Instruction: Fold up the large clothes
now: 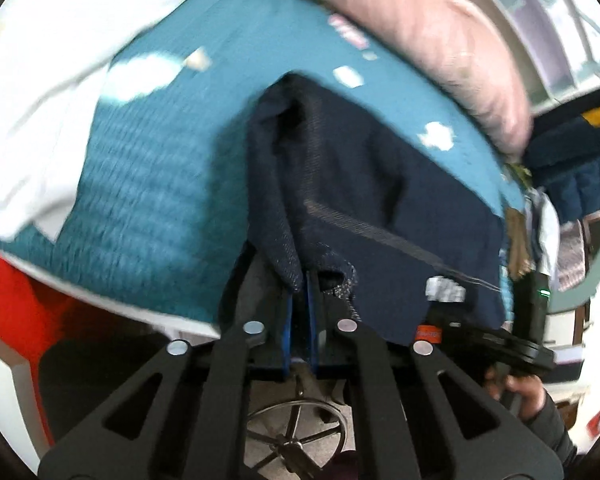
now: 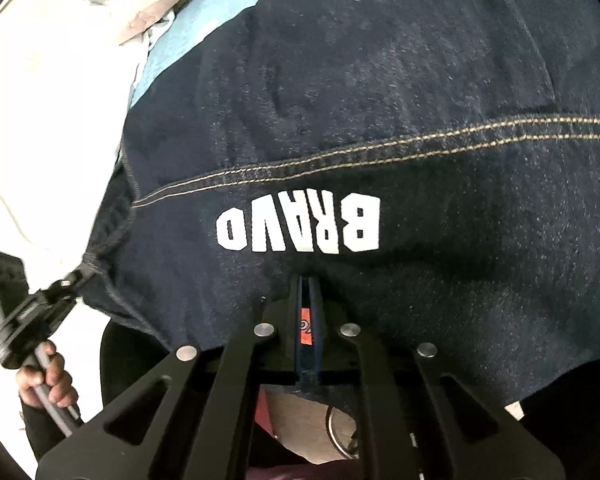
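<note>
Both claws clamp the near hem of dark jeans spread over a teal bedspread, left claw lower centre, right claw beneath the white lettering; the thin pinch could slip, dropping the heavy, seamed denim.

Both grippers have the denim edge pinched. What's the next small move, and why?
Probably carry the near edge forward over the dark denim garment. Left gripper and right gripper are each shut on its hem, and the rest lies flat on the teal bedspread.
</note>
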